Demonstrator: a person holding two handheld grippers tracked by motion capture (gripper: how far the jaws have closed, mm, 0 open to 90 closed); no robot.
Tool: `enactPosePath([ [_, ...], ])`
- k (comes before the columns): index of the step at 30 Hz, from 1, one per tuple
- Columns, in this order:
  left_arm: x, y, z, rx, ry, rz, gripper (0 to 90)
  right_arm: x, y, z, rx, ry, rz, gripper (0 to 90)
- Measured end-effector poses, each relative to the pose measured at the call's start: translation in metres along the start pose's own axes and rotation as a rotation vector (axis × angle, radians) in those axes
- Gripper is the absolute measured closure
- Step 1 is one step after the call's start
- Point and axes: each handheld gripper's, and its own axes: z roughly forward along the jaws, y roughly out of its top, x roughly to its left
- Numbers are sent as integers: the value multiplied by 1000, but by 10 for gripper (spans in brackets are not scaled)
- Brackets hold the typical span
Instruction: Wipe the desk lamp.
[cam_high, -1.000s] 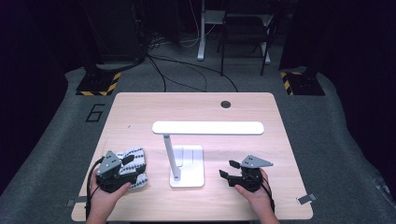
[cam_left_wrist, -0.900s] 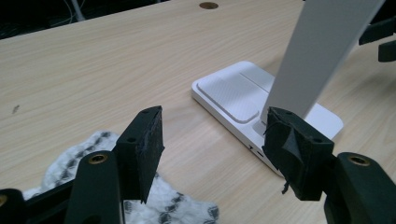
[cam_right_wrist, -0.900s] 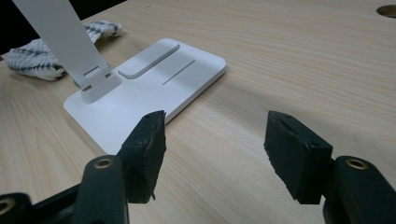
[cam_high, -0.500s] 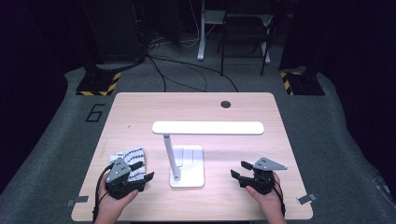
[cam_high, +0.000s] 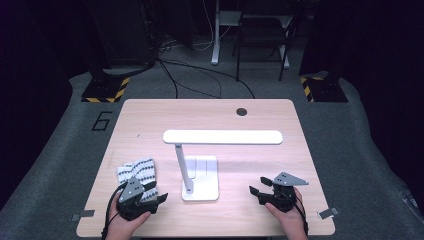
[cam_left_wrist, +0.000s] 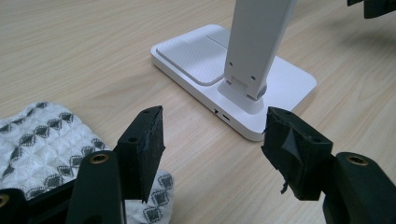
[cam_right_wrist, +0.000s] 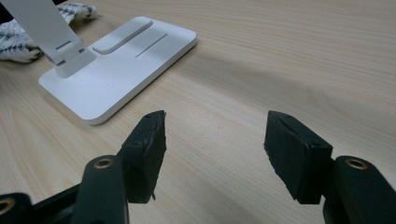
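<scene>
A white desk lamp (cam_high: 200, 172) stands in the middle of the wooden table (cam_high: 150, 120), its flat head (cam_high: 222, 136) held level over its base (cam_left_wrist: 205, 65) (cam_right_wrist: 116, 60). A white cloth with a dark diamond pattern (cam_high: 137, 172) (cam_left_wrist: 42, 140) lies crumpled left of the base. My left gripper (cam_high: 160, 199) (cam_left_wrist: 215, 149) is low at the front left, over the cloth's near edge, open and pointing at the lamp base with nothing between its pads. My right gripper (cam_high: 256, 192) (cam_right_wrist: 215, 154) is open near the front right, aimed left at the base over bare wood.
A round cable hole (cam_high: 242, 111) sits near the table's far edge. Beyond the table are dark floor, cables, chair legs and two stands with yellow-black striped feet (cam_high: 105, 92). Tape tabs (cam_high: 327, 213) mark the table's front corners.
Both hands have drawn back toward the table's front edge. The left gripper has sunk and now points right at the lamp base; the right one has shifted a little rightward.
</scene>
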Motion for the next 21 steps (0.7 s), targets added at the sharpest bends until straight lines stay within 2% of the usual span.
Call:
enactPosePath([
  [10,-1,-4,12,25,-26,-1,380,7,-2,11,43,0,-51,386],
  [12,-1,-4,14,36,-40,-1,380,7,-3,12,56,-5,-56,386],
  [17,0,-3,18,40,-46,0,380,7,-6,11,75,-21,-59,385],
  [18,0,-3,19,27,-40,0,379,6,-6,11,71,-21,-58,385],
  [21,0,-2,21,40,-46,5,379,5,-7,9,75,-32,-62,385],
])
